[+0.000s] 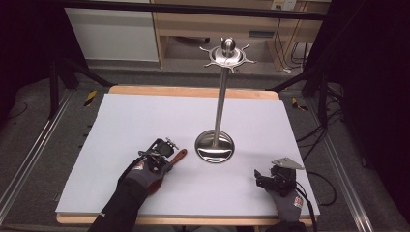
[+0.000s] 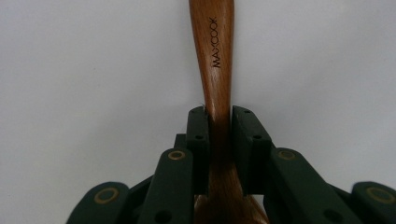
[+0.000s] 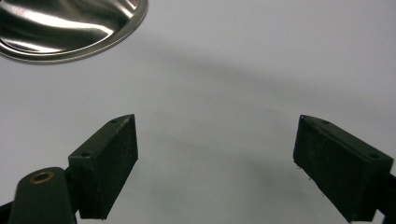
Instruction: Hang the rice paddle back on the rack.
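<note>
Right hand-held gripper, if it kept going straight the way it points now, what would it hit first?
Probably the round steel base of the utensil stand; the right hand-held gripper, jaws open with nothing between them, has bare white tabletop ahead, the base slightly off to one side.

- Bench sheet (image 1: 145, 125) evenly bright under overhead light; surroundings dark.
- Glare streaks on steel stand base (image 3: 70, 28).
- Soft shadows under tongs.
- Near tongs' links blurred; spoon handle (image 2: 212, 56) lettering sharp.
</note>
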`<state>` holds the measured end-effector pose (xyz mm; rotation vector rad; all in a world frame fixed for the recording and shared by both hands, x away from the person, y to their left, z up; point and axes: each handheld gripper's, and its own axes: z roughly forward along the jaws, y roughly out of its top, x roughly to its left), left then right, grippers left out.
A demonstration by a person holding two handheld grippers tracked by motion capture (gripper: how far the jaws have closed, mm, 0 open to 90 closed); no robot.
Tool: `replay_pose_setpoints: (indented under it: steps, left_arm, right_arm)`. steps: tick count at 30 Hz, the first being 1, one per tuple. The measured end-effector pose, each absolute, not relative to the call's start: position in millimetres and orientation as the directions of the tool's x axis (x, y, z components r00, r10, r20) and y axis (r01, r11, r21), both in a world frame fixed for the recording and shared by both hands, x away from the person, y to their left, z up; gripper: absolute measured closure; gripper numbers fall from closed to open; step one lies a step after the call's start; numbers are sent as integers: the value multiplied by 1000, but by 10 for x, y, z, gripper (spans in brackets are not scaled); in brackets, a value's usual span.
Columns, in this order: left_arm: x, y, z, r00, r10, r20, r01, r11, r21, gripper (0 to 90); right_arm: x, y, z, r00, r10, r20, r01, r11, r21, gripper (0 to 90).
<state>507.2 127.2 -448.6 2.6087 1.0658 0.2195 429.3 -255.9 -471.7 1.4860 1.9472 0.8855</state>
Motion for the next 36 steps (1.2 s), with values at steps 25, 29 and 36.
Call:
replay_pose_setpoints:
  steps: [25, 29, 36]
  left_arm:
    - [5052, 1299, -4387, 742, 670, 24, 620, -699, 356, 778]
    - [5009, 1322, -4324, 744, 668, 26, 611, -696, 377, 778]
    - [4935, 1384, -4276, 744, 668, 29, 595, -681, 427, 779]
  right_arm:
    - [4295, -2562, -4717, -254, 967, -19, 624, 179, 761, 141]
    - [4295, -2565, -4715, -255, 967, -22, 622, 181, 762, 141]
    - [4293, -2570, -4713, -256, 966, -21, 620, 181, 763, 141]
